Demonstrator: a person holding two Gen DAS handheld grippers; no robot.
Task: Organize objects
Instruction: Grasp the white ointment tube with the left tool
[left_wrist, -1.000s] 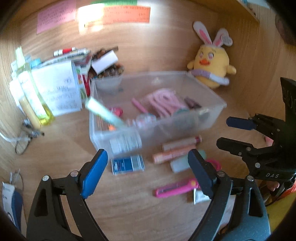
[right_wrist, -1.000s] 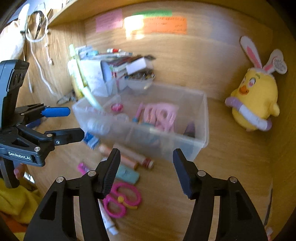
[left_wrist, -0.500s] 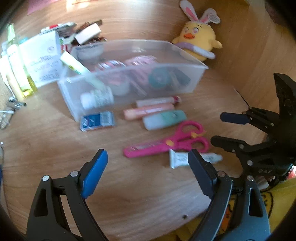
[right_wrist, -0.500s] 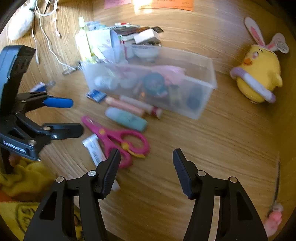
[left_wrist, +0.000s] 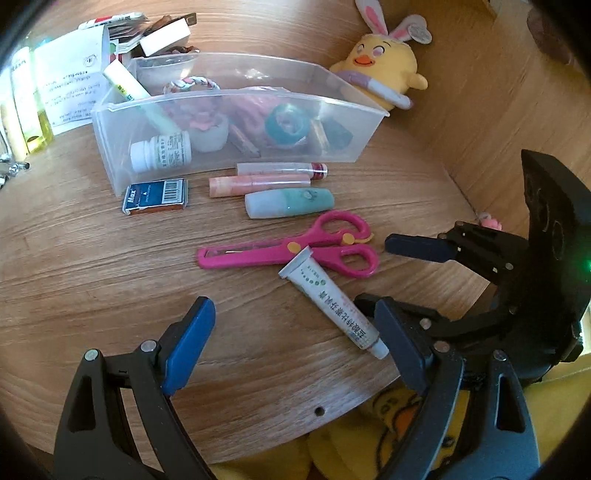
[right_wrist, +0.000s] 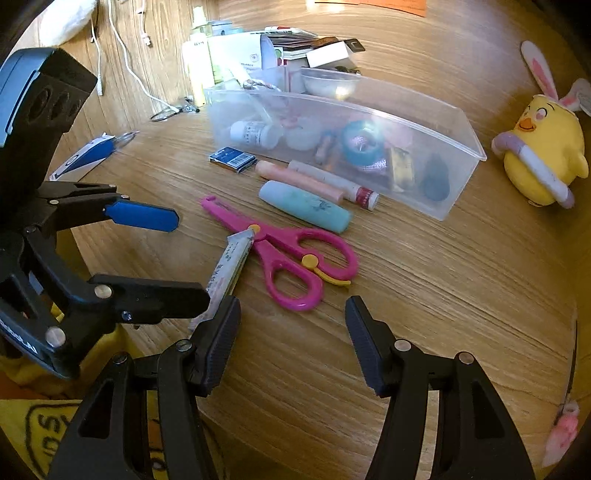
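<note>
A clear plastic bin (left_wrist: 354, 146) (right_wrist: 458, 173) holds a white bottle, a teal tape roll and several small items. In front of it lie a blue box (left_wrist: 155, 195) (right_wrist: 232, 158), two pink tubes (left_wrist: 258, 184) (right_wrist: 299, 179), a teal tube (left_wrist: 290, 202) (right_wrist: 304, 206), pink scissors (left_wrist: 288, 249) (right_wrist: 284, 254) and a white tube (left_wrist: 332, 302) (right_wrist: 229, 273). My left gripper (left_wrist: 299, 343) (right_wrist: 184, 254) is open and empty, near the white tube. My right gripper (right_wrist: 291, 343) (left_wrist: 373, 273) is open and empty, just short of the scissors' handles.
A yellow plush chick (left_wrist: 384, 66) (right_wrist: 543, 151) sits right of the bin. Bottles, papers and boxes (left_wrist: 66, 81) (right_wrist: 236, 51) crowd the back left. White cables (right_wrist: 122, 48) hang on the left wall. The desk's front edge (left_wrist: 295, 435) is close below the grippers.
Both grippers have pulled back and tilted down from the bin. The scissors and white tube have come into view below them. Both stay open.
</note>
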